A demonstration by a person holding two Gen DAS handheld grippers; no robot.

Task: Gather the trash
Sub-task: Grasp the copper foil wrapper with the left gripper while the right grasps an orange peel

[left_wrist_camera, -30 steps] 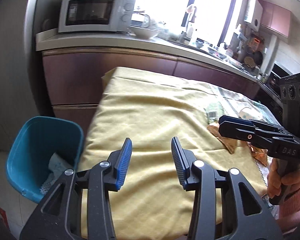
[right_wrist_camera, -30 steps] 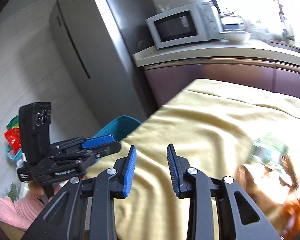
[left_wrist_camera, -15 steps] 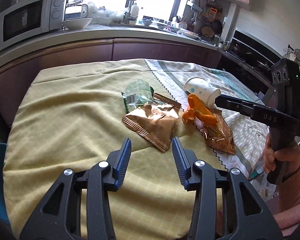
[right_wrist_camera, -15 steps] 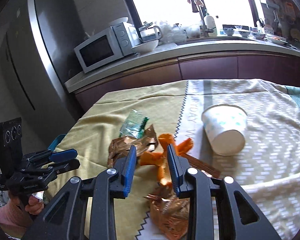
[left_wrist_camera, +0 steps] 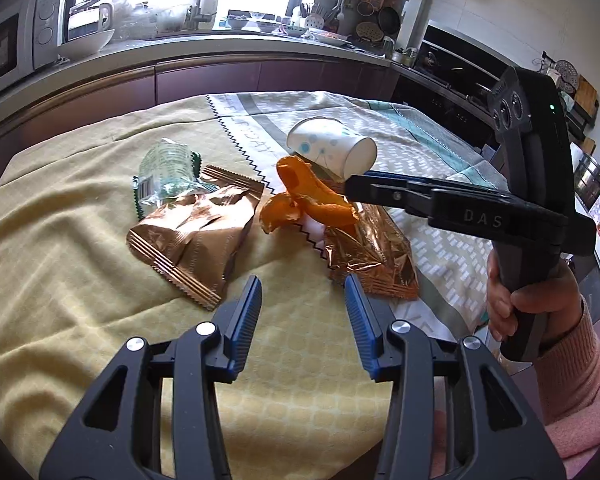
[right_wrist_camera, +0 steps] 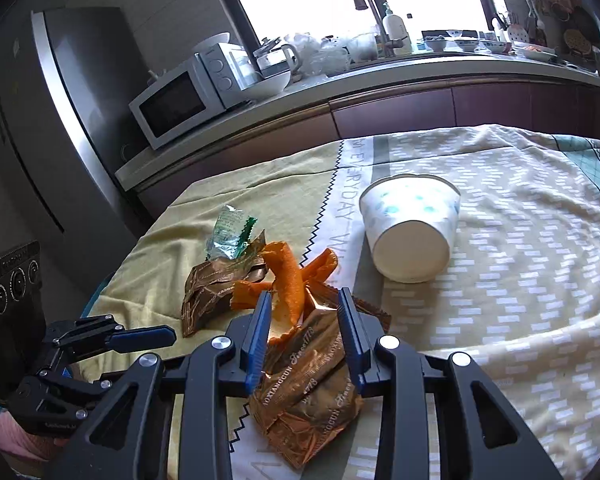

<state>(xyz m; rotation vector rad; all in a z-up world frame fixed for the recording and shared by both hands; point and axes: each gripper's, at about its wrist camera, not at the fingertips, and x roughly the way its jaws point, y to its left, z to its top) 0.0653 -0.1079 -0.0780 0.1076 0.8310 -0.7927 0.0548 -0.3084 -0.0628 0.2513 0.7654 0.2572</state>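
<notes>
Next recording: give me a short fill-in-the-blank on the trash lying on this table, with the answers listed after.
1. The paper cup lies on its ____.
2. The curled peel is ____ in colour.
3. The crinkled green-edged wrapper partly overlaps a ____-coloured snack bag.
4. The peel rests partly on a second snack bag, which lies between the fingers of the ____ gripper.

Answers: side; orange; copper; right

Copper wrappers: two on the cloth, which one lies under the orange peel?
The copper wrapper nearer the right gripper, printed with lettering, on the zigzag border; the orange peel lies across its far end. The other copper wrapper lies beside the green wrapper.
</notes>
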